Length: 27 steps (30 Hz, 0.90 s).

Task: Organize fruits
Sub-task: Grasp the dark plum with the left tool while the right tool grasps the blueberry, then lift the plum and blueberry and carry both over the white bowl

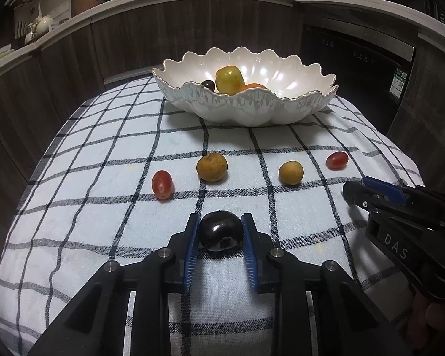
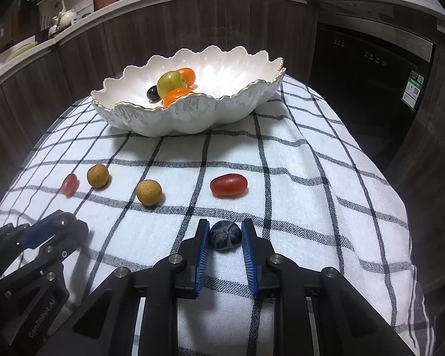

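Observation:
My left gripper (image 1: 221,230) is shut on a shiny dark grape (image 1: 221,234) just above the cloth; it also shows in the right wrist view (image 2: 63,222). My right gripper (image 2: 225,234) is shut on a dusty blue-black grape (image 2: 225,235); it appears at the right in the left wrist view (image 1: 359,191). A white scalloped bowl (image 1: 296,103) (image 2: 237,103) at the back holds a yellow-green fruit (image 1: 229,79), oranges (image 2: 176,95) and a dark grape (image 2: 152,92). On the cloth lie two red grapes (image 1: 162,184) (image 1: 337,160) and two tan round fruits (image 1: 211,166) (image 1: 291,173).
A checked cloth (image 1: 103,237) covers the small table, whose edges drop off left, right and behind the bowl. Dark kitchen cabinets (image 1: 133,35) and a black oven (image 1: 356,59) stand beyond. The countertop above carries a pan and bottles.

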Tool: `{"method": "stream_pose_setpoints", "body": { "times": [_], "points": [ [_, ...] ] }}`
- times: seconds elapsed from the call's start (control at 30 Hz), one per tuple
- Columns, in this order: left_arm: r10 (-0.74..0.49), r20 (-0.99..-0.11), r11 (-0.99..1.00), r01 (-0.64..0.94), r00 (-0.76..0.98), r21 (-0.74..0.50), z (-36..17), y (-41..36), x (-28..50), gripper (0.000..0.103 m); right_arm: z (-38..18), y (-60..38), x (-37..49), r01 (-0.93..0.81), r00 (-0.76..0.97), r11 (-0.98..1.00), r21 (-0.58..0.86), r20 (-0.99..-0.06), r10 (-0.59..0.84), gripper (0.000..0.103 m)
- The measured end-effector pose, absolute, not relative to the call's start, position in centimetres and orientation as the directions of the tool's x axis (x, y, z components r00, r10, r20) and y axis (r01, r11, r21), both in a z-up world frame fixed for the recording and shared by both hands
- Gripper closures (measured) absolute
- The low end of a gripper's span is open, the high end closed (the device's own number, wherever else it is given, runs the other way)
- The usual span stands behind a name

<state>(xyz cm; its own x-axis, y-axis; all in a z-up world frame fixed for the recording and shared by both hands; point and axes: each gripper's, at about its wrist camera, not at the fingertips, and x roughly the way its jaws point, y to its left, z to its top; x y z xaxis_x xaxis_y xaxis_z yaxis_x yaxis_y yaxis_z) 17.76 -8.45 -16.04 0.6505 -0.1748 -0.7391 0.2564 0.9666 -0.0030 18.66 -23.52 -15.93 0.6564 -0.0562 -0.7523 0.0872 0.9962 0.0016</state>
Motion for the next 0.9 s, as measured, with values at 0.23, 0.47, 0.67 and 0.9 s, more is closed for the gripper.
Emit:
{"method": "stream_pose_setpoints", "body": {
  "times": [0.23, 0.47, 0.67, 0.9],
  "points": [
    [-0.169, -0.735, 0.968, 0.25, 0.657, 0.001, -15.0, -8.3, 17.6, 0.075, -15.2, -23.6, 18.5, 0.094, 0.667, 0.996, 0.003, -0.742, -0.061, 0.08],
    [-0.155, -0.734, 0.971, 0.24, 0.661, 0.012, -13.7, -8.3, 18.3, 0.075, -13.2, -23.2, 18.5, 0.087, 0.689, 0.996, 0.006, -0.722, -0.055, 0.08],
    [-0.156, -0.729, 0.974, 0.227, 0.666, -0.001, -12.4, -8.4, 19.3, 0.075, -11.6, -22.9, 19.0, 0.072, 0.709, 0.997, 0.008, -0.704, -0.046, 0.08],
    [-0.156, -0.726, 0.975, 0.224, 0.67, -0.002, -11.0, -8.7, 20.6, 0.075, -9.7, -22.9, 19.8, 0.064, 0.737, 0.998, 0.014, -0.675, -0.038, 0.08]
  ]
}}
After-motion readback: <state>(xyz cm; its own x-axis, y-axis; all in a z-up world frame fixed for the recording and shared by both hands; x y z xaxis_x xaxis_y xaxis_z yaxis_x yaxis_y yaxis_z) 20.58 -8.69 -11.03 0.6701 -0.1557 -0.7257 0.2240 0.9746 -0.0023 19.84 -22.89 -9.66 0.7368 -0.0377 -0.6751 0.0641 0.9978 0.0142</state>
